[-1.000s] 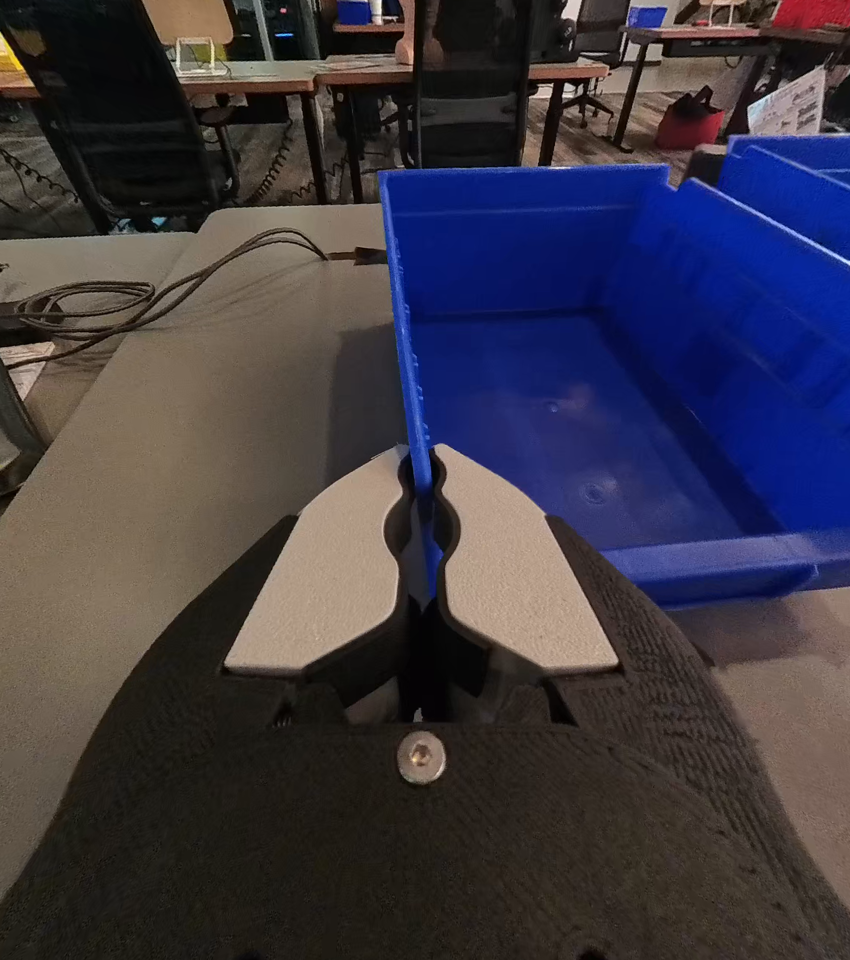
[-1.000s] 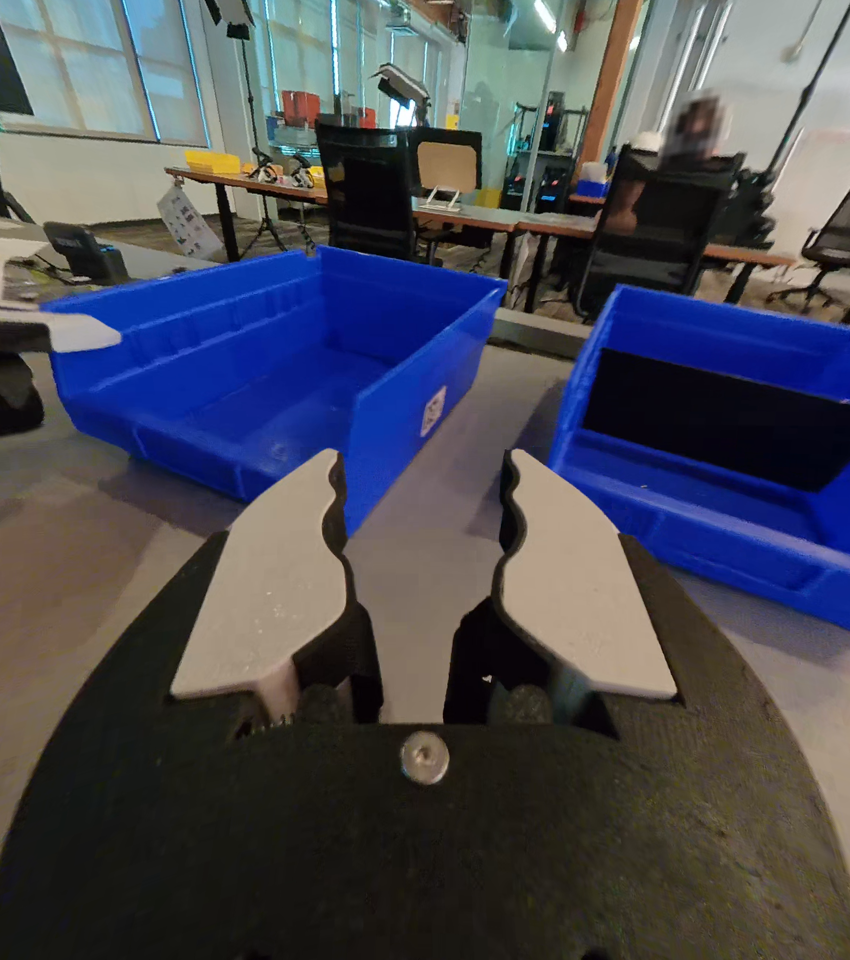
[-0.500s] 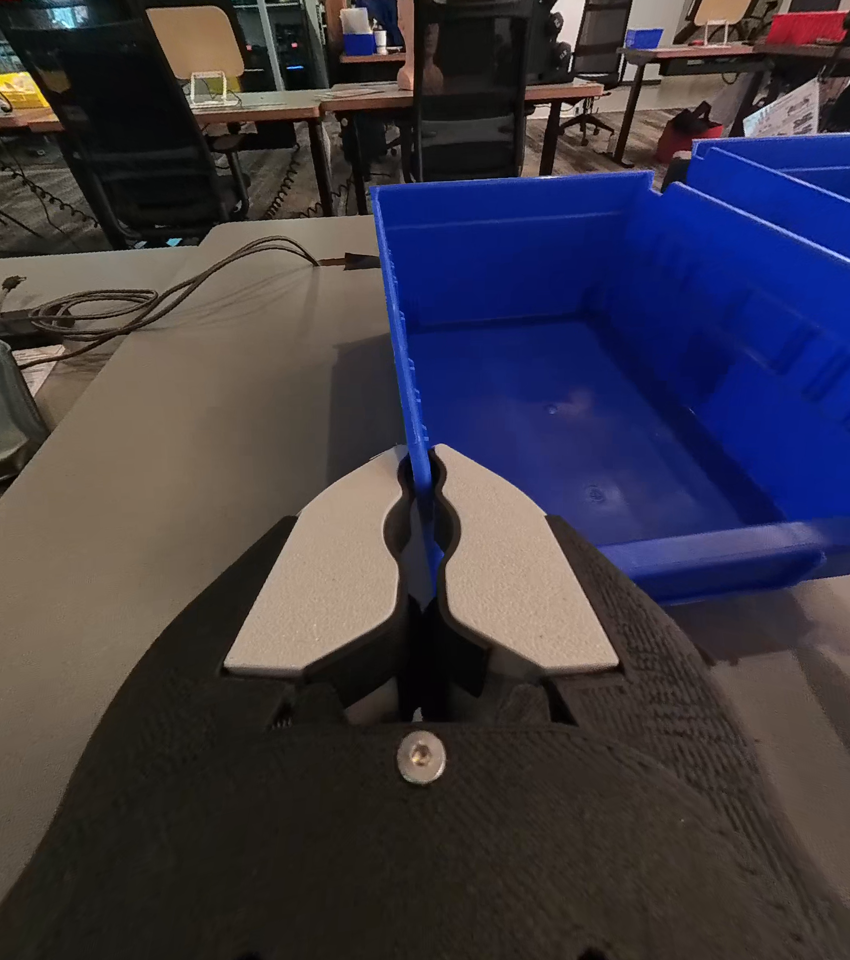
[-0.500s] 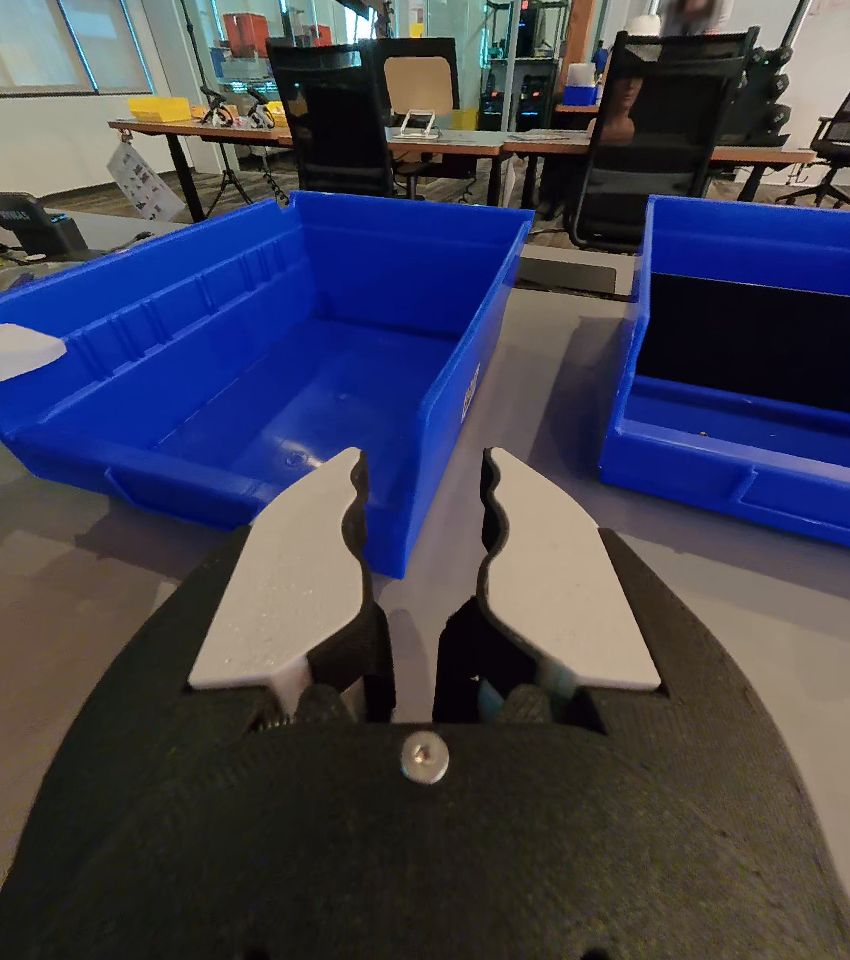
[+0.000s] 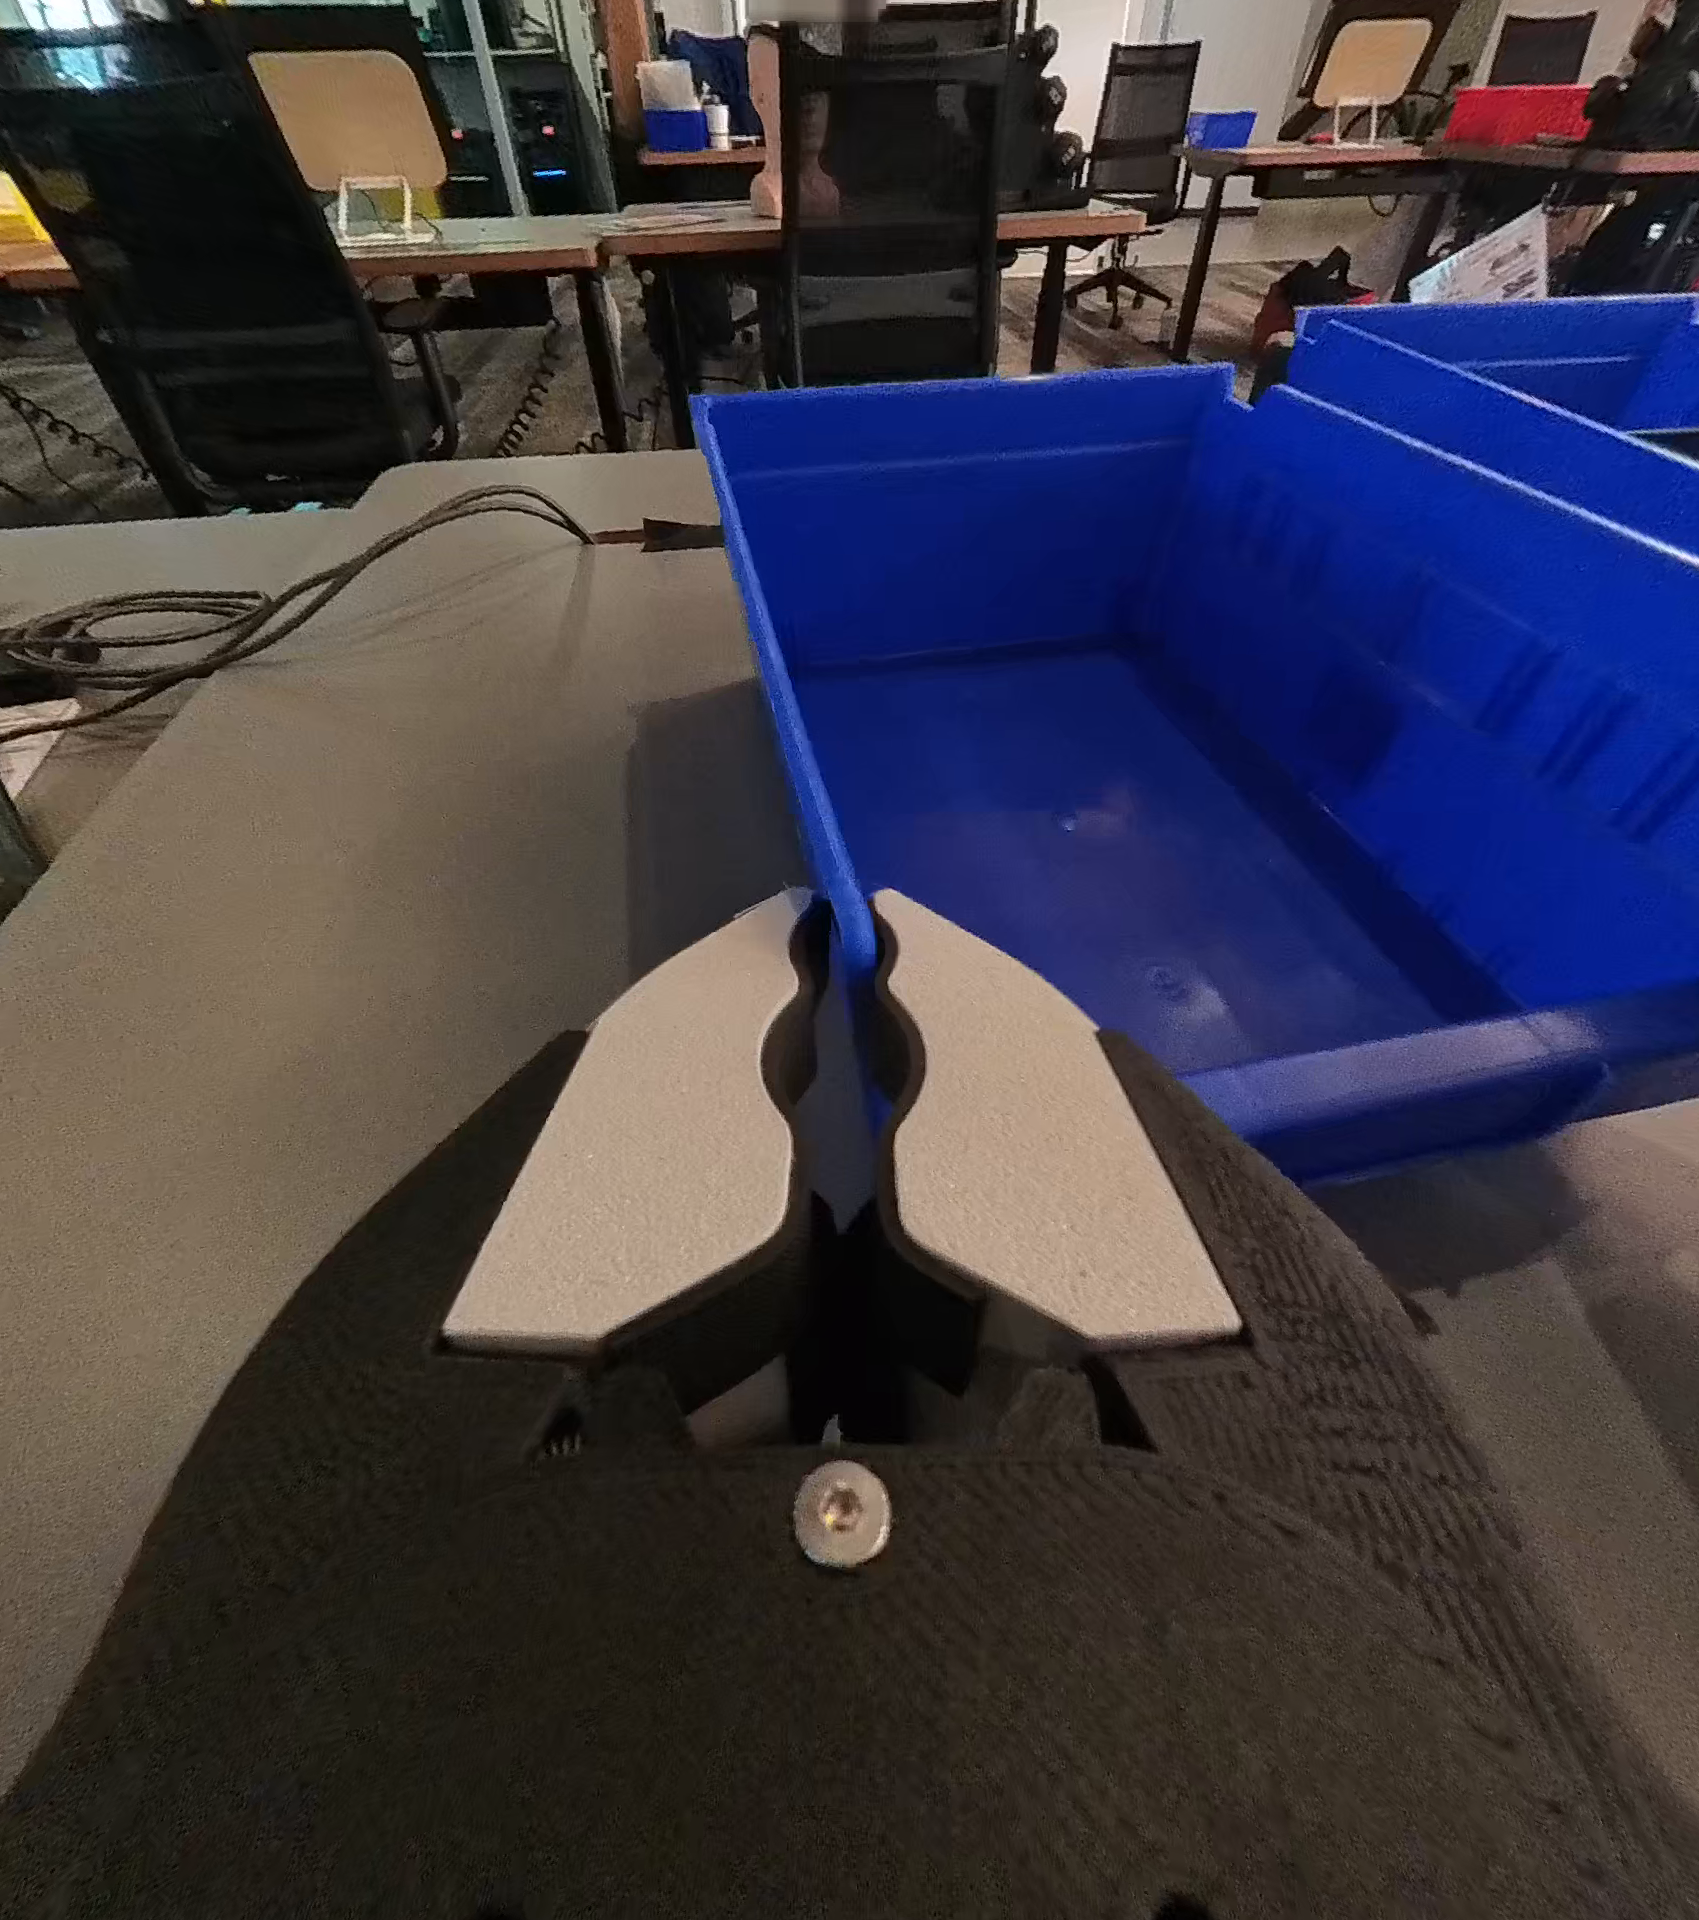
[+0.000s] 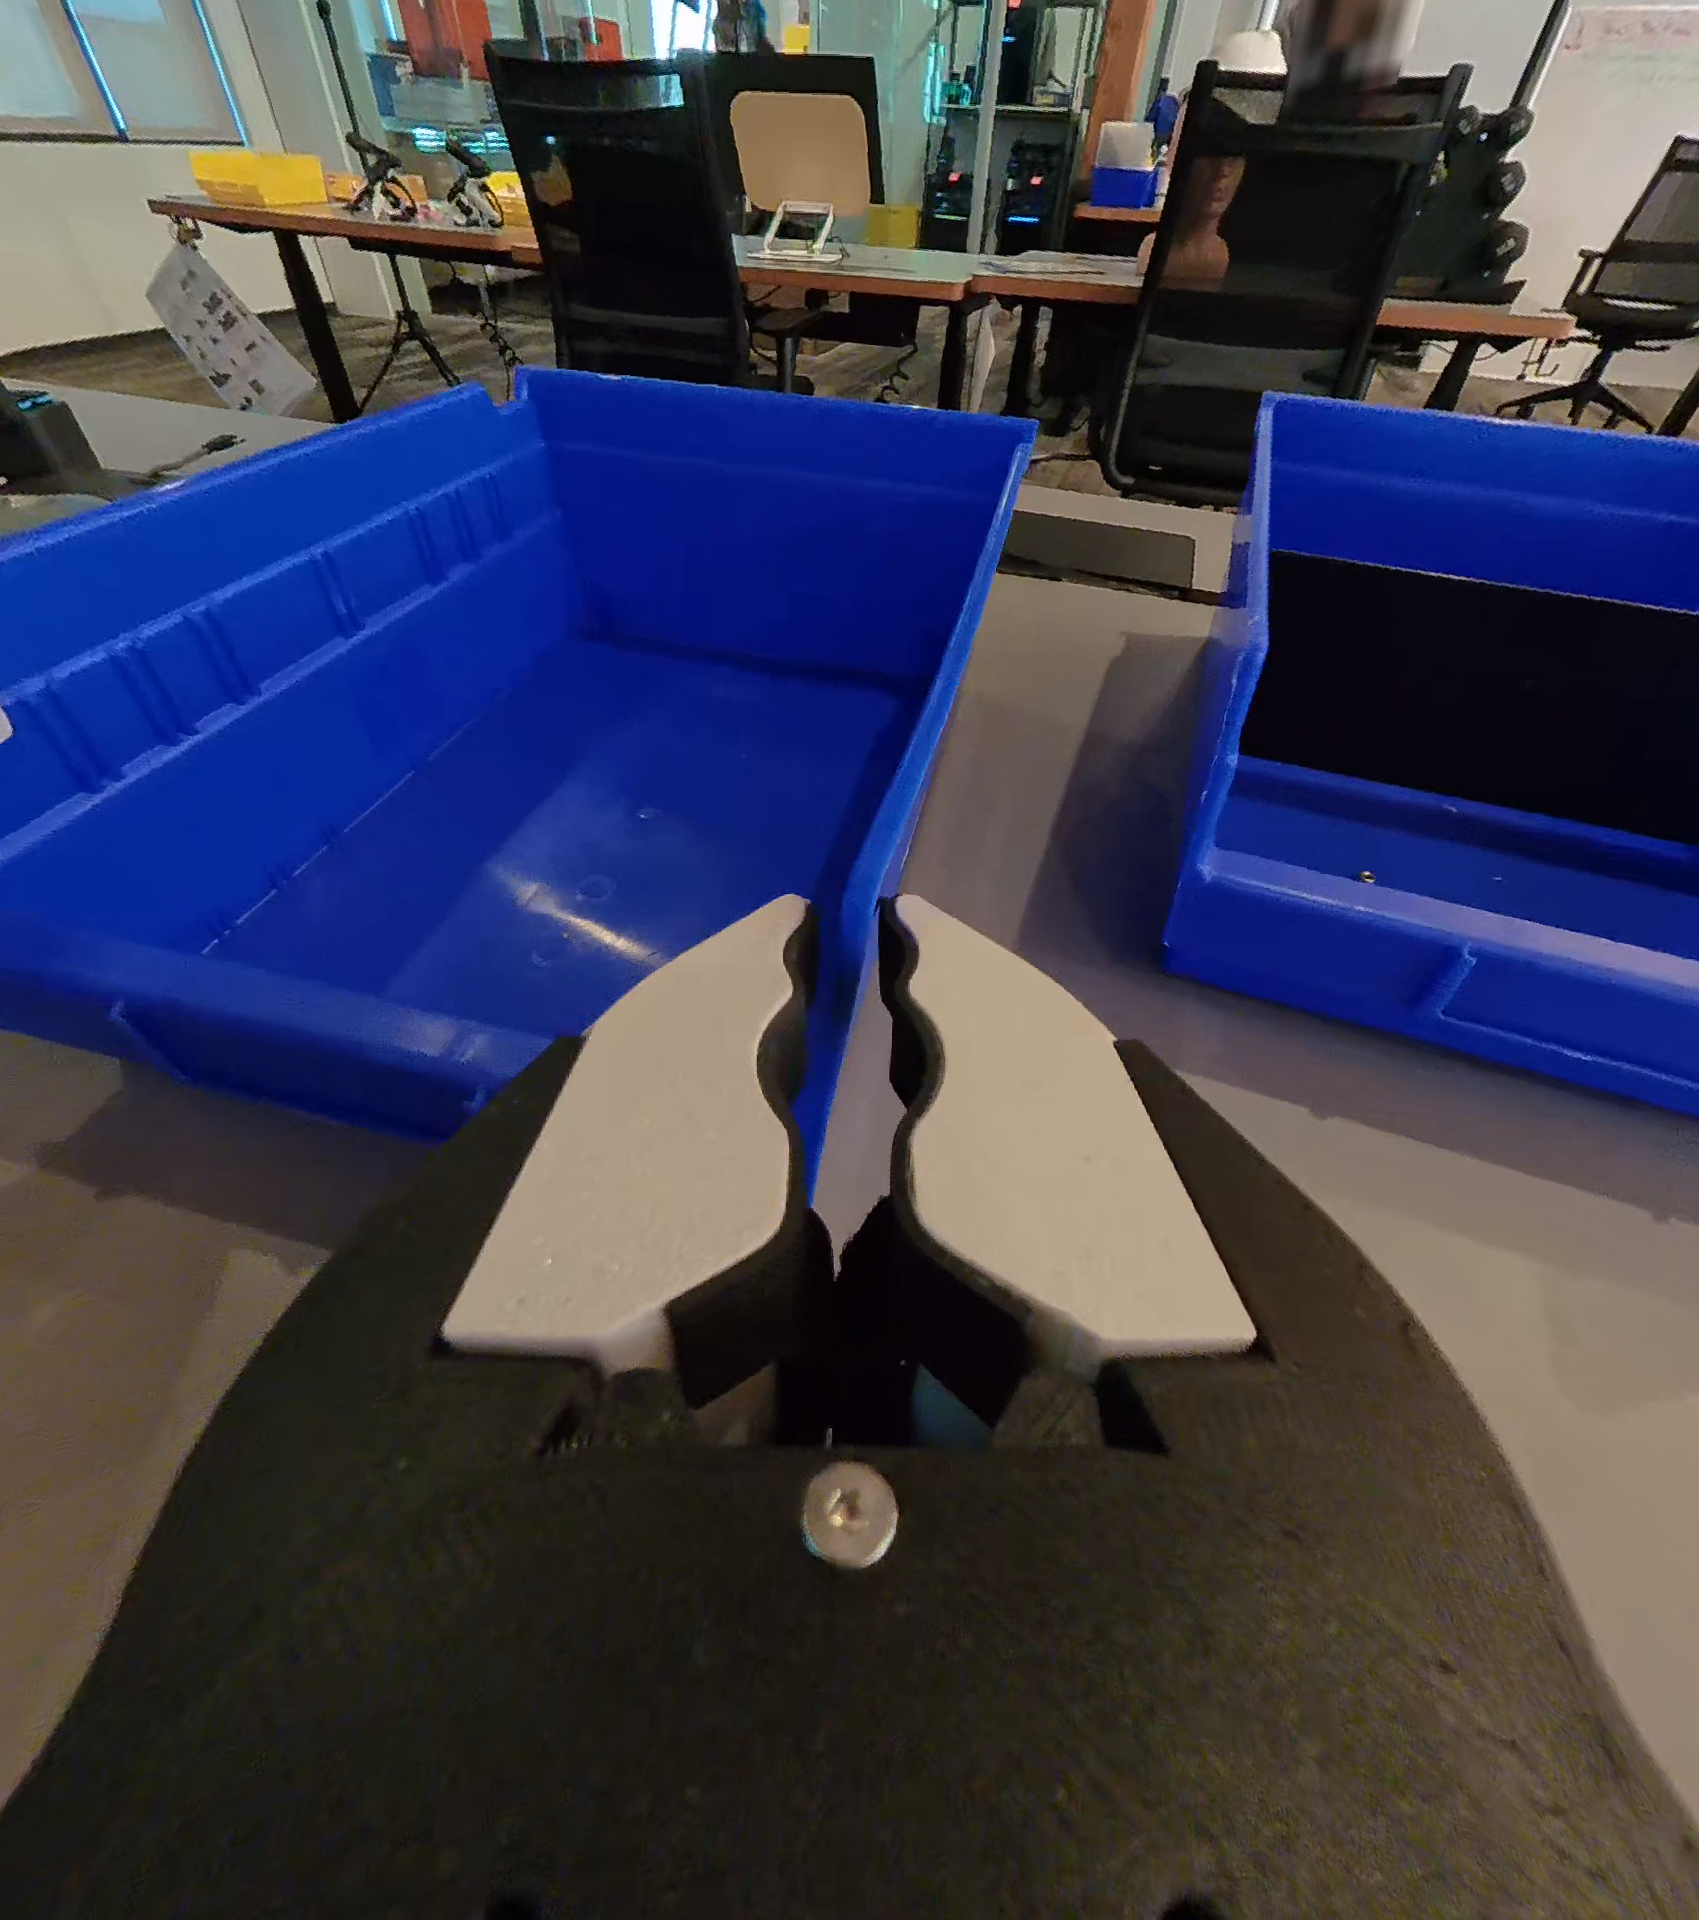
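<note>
The left hand-held gripper (image 5: 840, 925) is clamped on the left wall of an empty blue bin (image 5: 1188, 831) resting on the grey surface (image 5: 305, 883); the right hand-held gripper (image 6: 845, 914) has closed on the opposite wall. Any lift needs both kept level. A second bin (image 6: 1510, 748) sits near on the right, cables (image 5: 149, 634) lie far left.

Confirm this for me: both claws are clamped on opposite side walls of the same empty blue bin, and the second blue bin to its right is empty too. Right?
Not quite. The left claw and right claw do pinch opposite walls of the empty blue bin. But the second blue bin is not empty: the right wrist view shows a black panel standing inside it.
</note>
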### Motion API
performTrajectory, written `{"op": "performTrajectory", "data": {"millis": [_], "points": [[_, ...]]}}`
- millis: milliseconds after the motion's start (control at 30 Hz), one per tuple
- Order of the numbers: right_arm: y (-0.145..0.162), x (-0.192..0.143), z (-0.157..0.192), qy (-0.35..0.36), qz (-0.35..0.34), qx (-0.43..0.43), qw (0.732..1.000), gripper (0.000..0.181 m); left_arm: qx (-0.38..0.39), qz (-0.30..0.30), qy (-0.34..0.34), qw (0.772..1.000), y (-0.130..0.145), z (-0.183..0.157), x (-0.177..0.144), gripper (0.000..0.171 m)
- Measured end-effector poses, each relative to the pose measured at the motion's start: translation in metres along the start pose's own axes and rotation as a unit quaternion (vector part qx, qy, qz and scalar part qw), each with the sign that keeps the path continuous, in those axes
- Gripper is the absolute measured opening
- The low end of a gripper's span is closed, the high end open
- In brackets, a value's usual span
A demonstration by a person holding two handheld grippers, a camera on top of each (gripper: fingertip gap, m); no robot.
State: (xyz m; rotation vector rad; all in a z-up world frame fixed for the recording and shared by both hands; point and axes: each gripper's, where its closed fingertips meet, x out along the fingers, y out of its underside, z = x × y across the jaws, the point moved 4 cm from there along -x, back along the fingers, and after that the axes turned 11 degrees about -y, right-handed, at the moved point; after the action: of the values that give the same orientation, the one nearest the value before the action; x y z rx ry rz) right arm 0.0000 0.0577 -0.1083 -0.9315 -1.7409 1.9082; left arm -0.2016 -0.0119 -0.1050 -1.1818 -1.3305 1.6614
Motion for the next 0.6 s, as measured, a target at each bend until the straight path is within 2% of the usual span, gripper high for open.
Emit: {"op": "performTrajectory", "data": {"millis": [200,333,500,600], "points": [[0.004,0.007,-0.005,-0.036,0.024,0.017,0.999,0.01,-0.005,-0.002,0.021,1.0,-0.001,-0.002,-0.002,0.014],[0.005,0.005,-0.009,-0.028,0.033,-0.001,0.999,0.006,-0.018,-0.031,0.009,0.999,-0.016,0.008,-0.011,0.044],[0.006,-0.007,-0.013,-0.025,0.026,0.01,0.999,0.004,-0.046,-0.047,0.034,0.997,-0.039,0.016,-0.022,0.049],[0.007,-0.018,-0.015,-0.02,0.027,0.008,0.999,0.003,-0.026,-0.068,0.044,0.996,-0.053,0.016,-0.032,0.049]]}}
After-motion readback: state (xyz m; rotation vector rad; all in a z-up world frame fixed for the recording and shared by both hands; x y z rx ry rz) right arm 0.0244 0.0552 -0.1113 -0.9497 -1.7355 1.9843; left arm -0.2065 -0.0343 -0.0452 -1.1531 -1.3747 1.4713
